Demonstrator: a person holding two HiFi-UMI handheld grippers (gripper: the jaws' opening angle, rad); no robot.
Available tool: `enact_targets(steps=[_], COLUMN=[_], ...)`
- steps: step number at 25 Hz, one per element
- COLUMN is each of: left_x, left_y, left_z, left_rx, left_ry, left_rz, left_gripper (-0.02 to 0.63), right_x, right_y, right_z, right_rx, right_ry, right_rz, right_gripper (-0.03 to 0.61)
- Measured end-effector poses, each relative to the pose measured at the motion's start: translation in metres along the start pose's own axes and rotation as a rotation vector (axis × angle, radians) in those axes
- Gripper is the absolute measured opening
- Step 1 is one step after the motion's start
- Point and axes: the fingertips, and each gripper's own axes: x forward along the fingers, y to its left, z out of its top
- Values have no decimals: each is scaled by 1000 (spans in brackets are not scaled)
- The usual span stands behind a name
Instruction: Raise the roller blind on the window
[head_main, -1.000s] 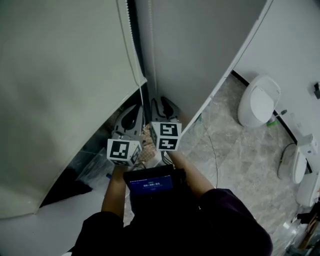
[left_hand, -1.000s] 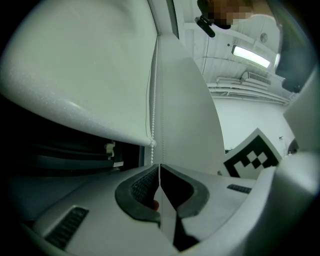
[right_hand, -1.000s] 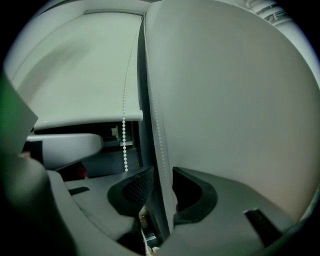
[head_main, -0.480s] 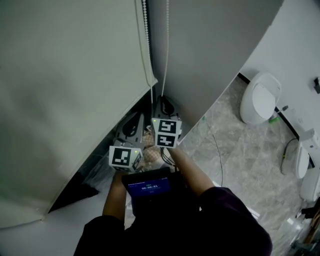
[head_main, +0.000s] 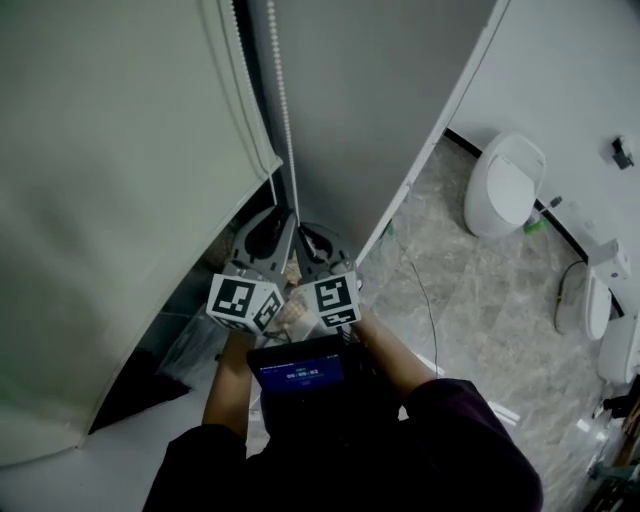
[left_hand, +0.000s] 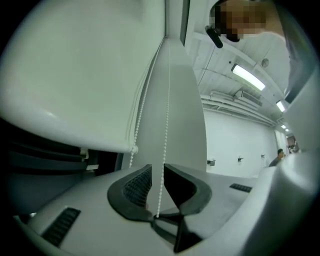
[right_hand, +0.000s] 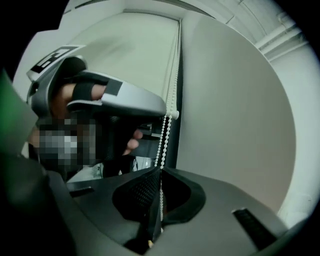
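Observation:
The pale roller blind (head_main: 120, 200) fills the left of the head view, its bottom rail (head_main: 262, 165) ending above my hands. A white bead chain (head_main: 283, 120) hangs beside it, down to both grippers. My left gripper (head_main: 278, 225) points up at the chain. In the left gripper view its jaws (left_hand: 157, 172) stand slightly apart with the chain (left_hand: 162, 150) running through the gap. My right gripper (head_main: 303, 228) sits beside it at about the same height. In the right gripper view its jaws (right_hand: 160, 172) are shut on the chain (right_hand: 167, 125).
A grey wall panel (head_main: 380, 100) stands right of the chain. White toilet fixtures (head_main: 505, 195) (head_main: 580, 310) line the right wall on a marble floor (head_main: 470, 300), where a thin cable (head_main: 425, 300) lies. A lit screen (head_main: 300, 372) sits at my chest.
My right gripper has come down along the chain from above the left gripper to level with it. The left gripper stays roughly where it was.

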Motion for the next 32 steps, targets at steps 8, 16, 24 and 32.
enact_targets(steps=[8,16,24,32], left_x=[7,1,-7,4], left_y=[-20,-41,-3,-6], left_z=[21,44,19,-100], left_rx=[19,128,108,-12], left_ry=[-16,-67,-35,209], left_rz=[-9,36,138,94], left_gripper=[63,20,20,20], right_x=[-28,-34,-46,-37], right_y=[39,40,-1,-11], right_z=[-123,-168,-53,135], right_rx=[31,63,286,195], right_ry=[255,369,92,-170], right_rz=[217,259,354,467], right_gripper=[15,15,26,28])
